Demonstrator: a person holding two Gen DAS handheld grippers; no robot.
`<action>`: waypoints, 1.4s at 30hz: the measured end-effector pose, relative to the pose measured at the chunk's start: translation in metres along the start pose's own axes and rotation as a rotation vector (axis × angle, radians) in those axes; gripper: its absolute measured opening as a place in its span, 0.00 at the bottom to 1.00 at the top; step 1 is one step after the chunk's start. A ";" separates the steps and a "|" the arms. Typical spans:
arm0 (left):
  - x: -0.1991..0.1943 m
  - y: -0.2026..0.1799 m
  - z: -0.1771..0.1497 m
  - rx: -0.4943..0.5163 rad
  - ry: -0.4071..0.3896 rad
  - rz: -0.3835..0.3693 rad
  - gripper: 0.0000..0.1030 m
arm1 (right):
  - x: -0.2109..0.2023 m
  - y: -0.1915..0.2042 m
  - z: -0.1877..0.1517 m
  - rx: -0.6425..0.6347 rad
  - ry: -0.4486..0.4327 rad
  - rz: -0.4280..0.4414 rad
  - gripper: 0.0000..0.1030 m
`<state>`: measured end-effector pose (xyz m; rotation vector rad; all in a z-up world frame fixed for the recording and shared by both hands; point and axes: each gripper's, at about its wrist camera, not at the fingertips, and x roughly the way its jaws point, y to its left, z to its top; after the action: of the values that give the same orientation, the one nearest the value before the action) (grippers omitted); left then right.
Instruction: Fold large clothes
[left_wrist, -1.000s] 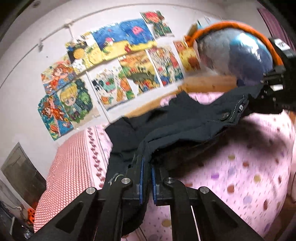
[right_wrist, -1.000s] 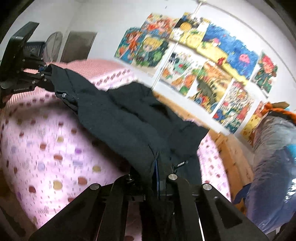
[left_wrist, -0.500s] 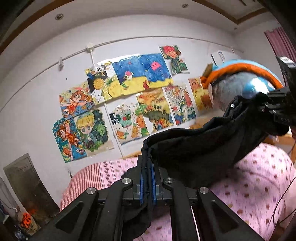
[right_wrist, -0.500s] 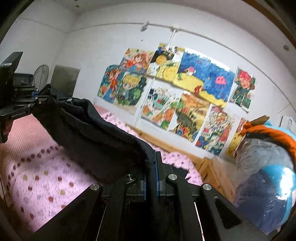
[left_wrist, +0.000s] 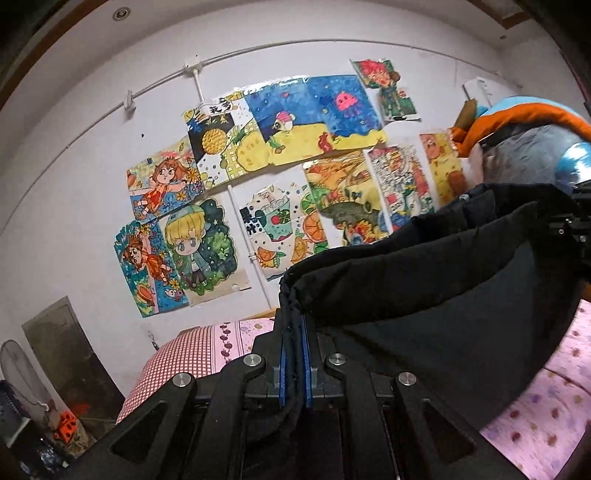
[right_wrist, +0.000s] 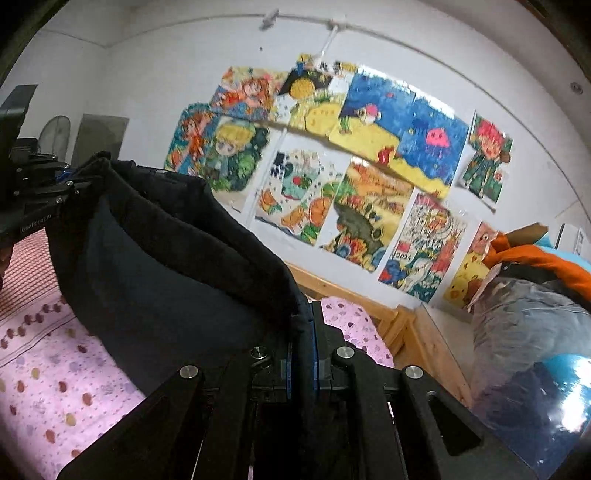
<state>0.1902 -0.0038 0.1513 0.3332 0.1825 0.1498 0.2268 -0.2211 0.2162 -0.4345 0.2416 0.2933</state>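
- since a second ago we have lifted the dark garment off the pink spotted bedspread; then it lay draped over the bed, now it hangs in the air between our two grippers, and both cameras look more at the wall than at the bed.
- our left gripper has its blue pads pressed together on a folded edge of the garment, with only the cloth between them.
- our right gripper is clamped in the same narrow way on the garment's other end.
- in the left wrist view the right gripper shows at the right edge, where the cloth runs up to it.
- in the right wrist view the left gripper shows at the left edge, and the cloth sags in a curve between the two.
- the lower part of the garment hangs down towards the bedspread; we cannot tell whether it touches.
- behind the bed, children's drawings cover the white wall.
- a wooden bed frame runs along that wall.
- a shiny blue and grey bundle with orange cloth on top sits at the right.
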 end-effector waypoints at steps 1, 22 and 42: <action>0.011 -0.001 0.002 0.001 -0.001 0.009 0.06 | 0.009 0.001 0.001 -0.003 0.003 -0.008 0.06; 0.136 -0.024 -0.012 0.023 0.119 0.076 0.07 | 0.168 0.014 -0.013 0.048 0.087 -0.094 0.06; 0.218 -0.043 -0.063 0.015 0.263 0.072 0.10 | 0.255 0.038 -0.059 0.073 0.184 -0.055 0.07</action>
<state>0.3944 0.0141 0.0449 0.3345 0.4322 0.2637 0.4418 -0.1568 0.0760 -0.3953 0.4181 0.1898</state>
